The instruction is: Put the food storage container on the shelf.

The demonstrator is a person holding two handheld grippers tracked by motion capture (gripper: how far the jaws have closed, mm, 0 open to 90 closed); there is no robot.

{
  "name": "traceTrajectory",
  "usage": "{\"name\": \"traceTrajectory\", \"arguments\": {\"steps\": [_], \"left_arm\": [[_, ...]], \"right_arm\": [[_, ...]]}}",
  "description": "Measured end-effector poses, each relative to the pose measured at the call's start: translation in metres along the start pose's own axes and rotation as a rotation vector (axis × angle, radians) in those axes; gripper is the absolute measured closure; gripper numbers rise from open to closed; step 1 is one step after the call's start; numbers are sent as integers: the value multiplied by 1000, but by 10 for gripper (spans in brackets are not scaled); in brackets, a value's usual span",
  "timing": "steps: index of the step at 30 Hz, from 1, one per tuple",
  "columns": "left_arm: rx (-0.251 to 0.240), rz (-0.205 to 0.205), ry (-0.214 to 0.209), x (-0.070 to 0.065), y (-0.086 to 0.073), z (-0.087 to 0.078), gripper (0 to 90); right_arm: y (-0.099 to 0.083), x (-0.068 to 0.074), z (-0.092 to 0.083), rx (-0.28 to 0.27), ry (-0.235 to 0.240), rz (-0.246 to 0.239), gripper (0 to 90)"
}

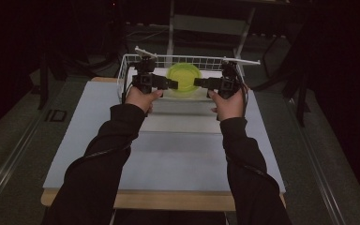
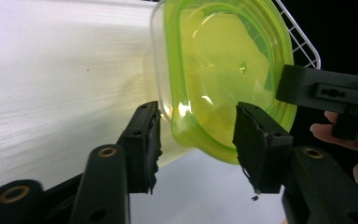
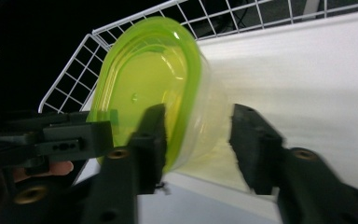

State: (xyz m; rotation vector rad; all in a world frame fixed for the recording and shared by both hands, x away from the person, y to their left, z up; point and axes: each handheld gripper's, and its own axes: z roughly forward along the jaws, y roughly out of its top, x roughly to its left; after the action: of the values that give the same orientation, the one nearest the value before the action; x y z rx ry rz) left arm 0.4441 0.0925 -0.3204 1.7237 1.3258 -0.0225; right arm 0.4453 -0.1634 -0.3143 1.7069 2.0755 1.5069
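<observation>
Container point(image 1: 183, 77), yellow-green translucent plastic with a matching green lid, one unit. Location: inside a white wire basket point(image 1: 127, 63) at the far end of the surface point(image 1: 178, 159), tipped on its side so that the lid faces the high view. Behind it, in both gripper views, a white panel point(image 2: 51, 70) is close to the container; contact between them cannot be told.

Left claw point(image 1: 173, 85): held in the person's left hand point(image 1: 140, 98), pointing inward toward the container from its left. In the left gripper view the two black jaws stand parted on either side of the container's lower rim point(image 2: 205, 140); a gap shows at each pad, so nothing is gripped. No pressing contact visible.

Right claw point(image 1: 198, 83): held in the person's right hand point(image 1: 228, 105), pointing inward from the container's right, opposite the left claw. In the right gripper view its jaws are spread, one in front of the lid's edge, the other clear of the clear wall of the container point(image 3: 205, 121); this picture is somewhat blurred. No grip visible.

Both claws sit at the basket's level, just beside the container, tips facing each other across it.

Sleeves: dark, both forearms point(image 1: 103, 164).
</observation>
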Motion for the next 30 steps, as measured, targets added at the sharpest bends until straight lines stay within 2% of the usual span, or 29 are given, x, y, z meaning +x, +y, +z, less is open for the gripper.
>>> {"name": "traceTrajectory", "arguments": {"steps": [1, 2, 5, 6, 9, 12, 16, 18, 21, 22, 23, 24, 25, 26, 27, 28, 30], "left_arm": [[0, 0, 0, 0, 0, 0, 463], [-9, -17, -2, 1, 0, 0, 442], [-20, -10, -3, 1, 2, -1, 432], [-42, -20, -10, 1, 3, -4, 431], [-54, -29, -13, 0, 4, -7, 405], [-63, -5, -4, -4, 3, -11, 405], [-76, 6, -5, -4, -1, -21, 392], [-88, 11, 10, -3, -4, -27, 392], [-87, 16, 7, -1, -8, -32, 391], [-80, 48, 1, -1, -13, -38, 391], [-80, 48, 1, -1, -13, -38, 391], [-82, 67, 7, -1, -16, -41, 391], [-84, 75, -6, 0, -23, -46, 391], [-84, 75, -6, 0, -23, -46, 391], [-82, 83, 0, 0, -27, -48, 391], [-92, 104, 9, 0, -35, -51, 391], [-94, 111, 6, 0, -39, -52, 391]], "right_arm": [[0, 0, 0, 0, 0, 0, 538], [2, 0, 1, -3, -15, -13, 523], [2, 0, 3, -5, -5, -26, 476], [2, 1, 2, -4, -1, -34, 472], [4, 4, 0, -14, 4, -54, 451], [5, 6, -4, -34, 6, -58, 450], [2, 16, -12, -41, 10, -105, 440], [-1, 18, -15, -44, 16, -115, 441], [-6, 20, -18, -44, 15, -131, 445], [-14, 22, -18, -32, 20, -152, 445], [-16, 23, -19, -31, 21, -161, 446], [-20, 23, -18, -28, 22, -173, 445], [-24, 24, -17, -22, 24, -178, 451], [-24, 24, -17, -22, 24, -178, 451], [-32, 24, -12, -4, 26, -190, 459], [-35, 23, -10, 2, 25, -194, 480], [-38, 22, -8, 5, 30, -195, 485]]}}
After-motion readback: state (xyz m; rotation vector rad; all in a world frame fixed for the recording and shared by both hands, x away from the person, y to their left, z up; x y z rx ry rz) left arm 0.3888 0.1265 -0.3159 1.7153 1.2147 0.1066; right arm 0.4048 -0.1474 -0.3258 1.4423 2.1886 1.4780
